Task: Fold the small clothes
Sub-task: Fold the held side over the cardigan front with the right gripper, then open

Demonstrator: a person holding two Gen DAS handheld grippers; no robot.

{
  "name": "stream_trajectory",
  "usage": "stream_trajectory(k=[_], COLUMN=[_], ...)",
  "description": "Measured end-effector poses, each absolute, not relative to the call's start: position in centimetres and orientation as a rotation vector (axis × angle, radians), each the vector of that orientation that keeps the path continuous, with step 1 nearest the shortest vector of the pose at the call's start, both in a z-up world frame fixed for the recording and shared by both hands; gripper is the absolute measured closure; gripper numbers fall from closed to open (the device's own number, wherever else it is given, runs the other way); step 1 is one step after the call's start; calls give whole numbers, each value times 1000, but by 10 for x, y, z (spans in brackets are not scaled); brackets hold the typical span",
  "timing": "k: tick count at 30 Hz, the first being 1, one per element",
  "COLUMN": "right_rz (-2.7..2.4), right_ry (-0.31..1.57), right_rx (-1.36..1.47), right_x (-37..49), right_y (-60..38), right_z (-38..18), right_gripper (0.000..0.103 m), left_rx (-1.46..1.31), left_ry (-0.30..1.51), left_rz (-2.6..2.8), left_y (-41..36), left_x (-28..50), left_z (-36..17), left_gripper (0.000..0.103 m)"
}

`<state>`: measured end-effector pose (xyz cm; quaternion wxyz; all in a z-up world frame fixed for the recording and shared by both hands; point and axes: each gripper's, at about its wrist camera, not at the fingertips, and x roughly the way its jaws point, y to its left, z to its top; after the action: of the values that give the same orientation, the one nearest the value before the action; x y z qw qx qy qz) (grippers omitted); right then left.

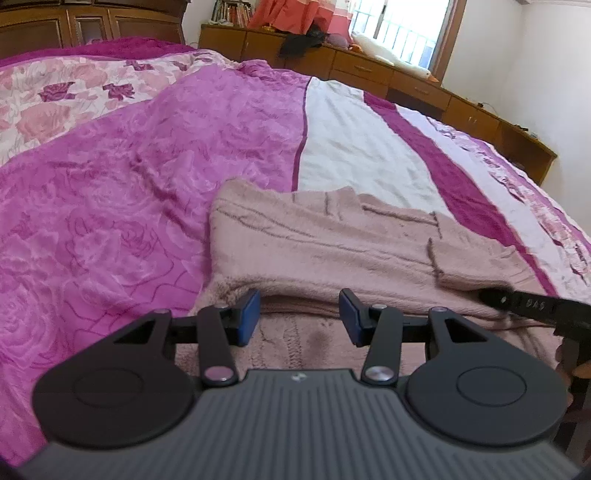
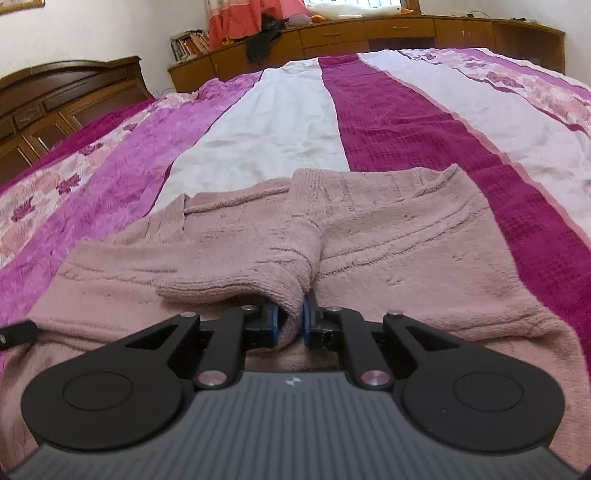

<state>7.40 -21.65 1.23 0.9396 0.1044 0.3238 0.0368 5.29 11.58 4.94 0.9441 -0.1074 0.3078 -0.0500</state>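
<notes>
The right gripper (image 2: pixel 291 325) pinched a raised fold of the pink knitted sweater (image 2: pixel 388 240), pads pressing the fabric. The left gripper (image 1: pixel 299 317) stood open over the sweater's near folded edge, nothing between its pads. The sweater lay on the bed (image 2: pixel 388 122), with wooden cabinets (image 2: pixel 369 33) beyond.

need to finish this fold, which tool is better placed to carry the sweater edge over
Right. The right tool is already shut on a fold of the pink sweater. The left tool is open at the sweater's edge, gripping nothing.
</notes>
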Motion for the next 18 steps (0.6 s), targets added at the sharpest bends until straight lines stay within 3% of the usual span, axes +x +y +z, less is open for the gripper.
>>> stream_trajectory(k=[8, 18], right_rz=[91, 250], right_ry=[587, 555], right_rx=[28, -155], right_x=[48, 61], right_y=[-195, -142], right_z=[43, 49], right_gripper=[56, 52], left_rx=[-174, -144], left_ry=[598, 658], left_rz=[-147, -112], left_y=[106, 96], left_x=[52, 80], left_z=[68, 51], left_gripper=[54, 54])
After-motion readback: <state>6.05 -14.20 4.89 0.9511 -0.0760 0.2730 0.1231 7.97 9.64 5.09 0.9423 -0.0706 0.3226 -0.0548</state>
